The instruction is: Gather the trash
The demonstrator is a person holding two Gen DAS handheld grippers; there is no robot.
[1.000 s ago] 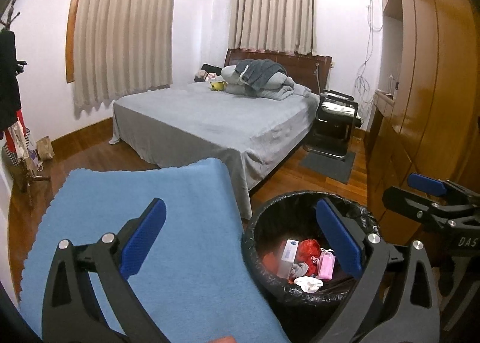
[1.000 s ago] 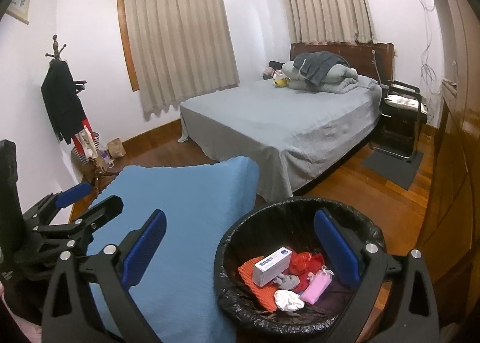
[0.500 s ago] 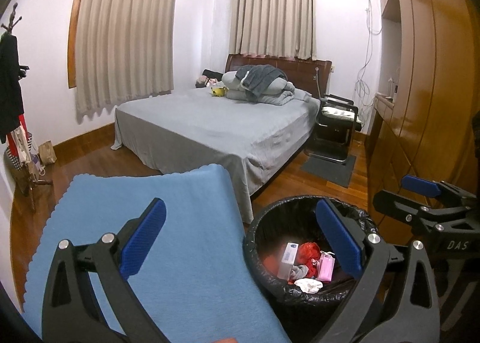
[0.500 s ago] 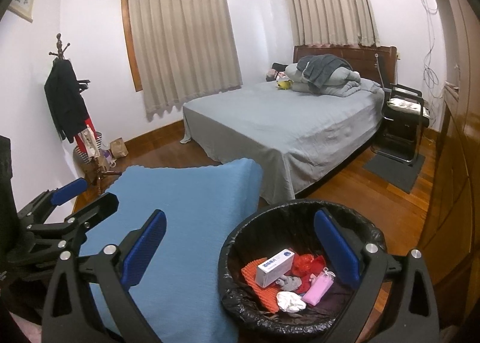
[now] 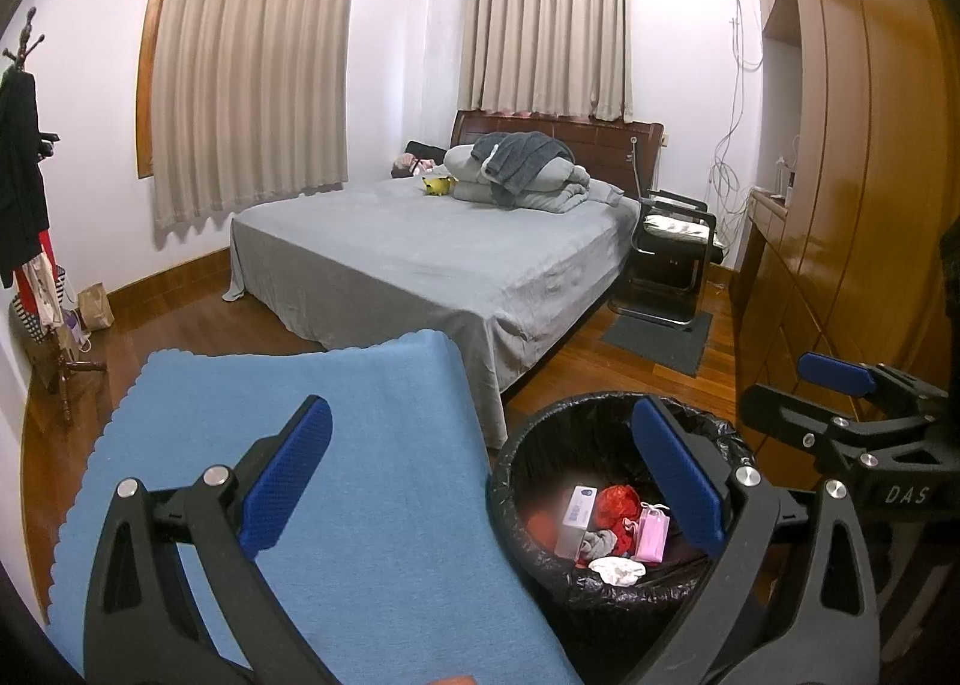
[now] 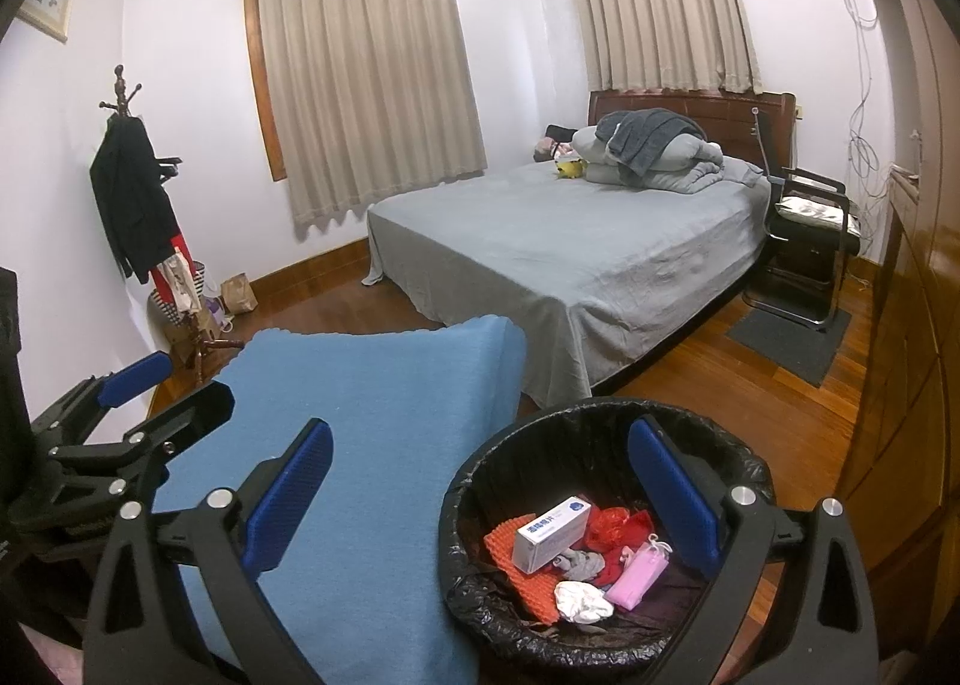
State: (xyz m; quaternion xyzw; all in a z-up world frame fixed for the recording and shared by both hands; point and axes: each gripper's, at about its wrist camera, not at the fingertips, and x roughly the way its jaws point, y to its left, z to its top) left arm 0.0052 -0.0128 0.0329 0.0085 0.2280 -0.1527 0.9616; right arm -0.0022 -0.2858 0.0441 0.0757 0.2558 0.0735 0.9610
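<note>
A black-lined trash bin [image 5: 510, 481] [image 6: 456, 511] stands on the floor beside a table under a blue cloth [image 5: 336, 445] [image 6: 384, 433]. Inside lie a white box [image 6: 549, 532], a red bag [image 6: 612, 526], a pink packet [image 6: 639, 568], a white crumpled wad [image 6: 579, 601], a grey scrap and an orange piece [image 6: 504, 544]. My left gripper [image 5: 480, 475] is open and empty above the cloth's edge and the bin. My right gripper [image 6: 480, 475] is likewise open and empty over the bin's left rim. Each gripper shows in the other's view, the right one [image 5: 840, 391] and the left one [image 6: 138, 397].
A bed with a grey sheet [image 5: 432, 253] fills the middle of the room, bedding piled at its head. A black chair [image 5: 672, 259] and dark mat [image 5: 657, 334] sit right of it. A wooden wardrobe [image 5: 840, 175] lines the right wall. A coat stand [image 6: 138, 205] with bags stands left.
Both views have tilted upward a little, so the bin and cloth sit lower in frame. The trash in the bin has not moved, and both grippers stay open.
</note>
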